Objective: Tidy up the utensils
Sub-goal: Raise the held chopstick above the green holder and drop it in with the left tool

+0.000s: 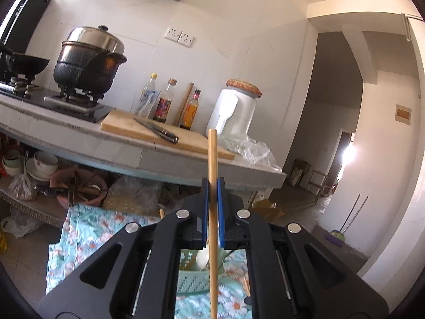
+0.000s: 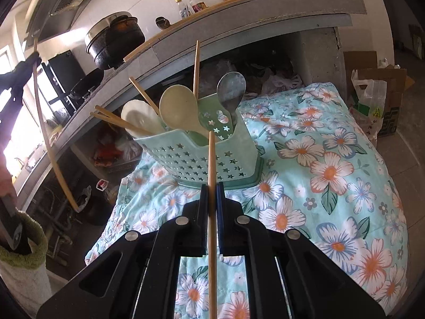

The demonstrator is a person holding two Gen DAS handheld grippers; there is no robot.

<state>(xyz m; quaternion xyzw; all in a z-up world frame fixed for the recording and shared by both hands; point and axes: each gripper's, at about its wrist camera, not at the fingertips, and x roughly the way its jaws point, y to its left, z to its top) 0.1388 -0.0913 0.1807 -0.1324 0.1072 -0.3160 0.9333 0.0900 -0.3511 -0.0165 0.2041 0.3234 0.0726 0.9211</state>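
My left gripper (image 1: 212,188) is shut on a wooden chopstick (image 1: 212,159) that stands upright, held high above the table; that chopstick also shows at the left of the right wrist view (image 2: 50,143). My right gripper (image 2: 212,190) is shut on another wooden chopstick (image 2: 211,159), just in front of the green star-punched utensil holder (image 2: 202,159). The holder stands on the floral cloth (image 2: 318,172) and holds a white spoon (image 2: 140,119), a cream spoon (image 2: 180,109), a metal spoon (image 2: 230,90) and several chopsticks (image 2: 196,66).
A concrete counter (image 1: 159,156) behind carries a cutting board with a knife (image 1: 159,133), bottles (image 1: 164,103), a white jar (image 1: 233,111) and a black pot on the stove (image 1: 87,63). Bowls sit on the shelf below (image 1: 45,162). A cardboard box (image 2: 377,98) stands right.
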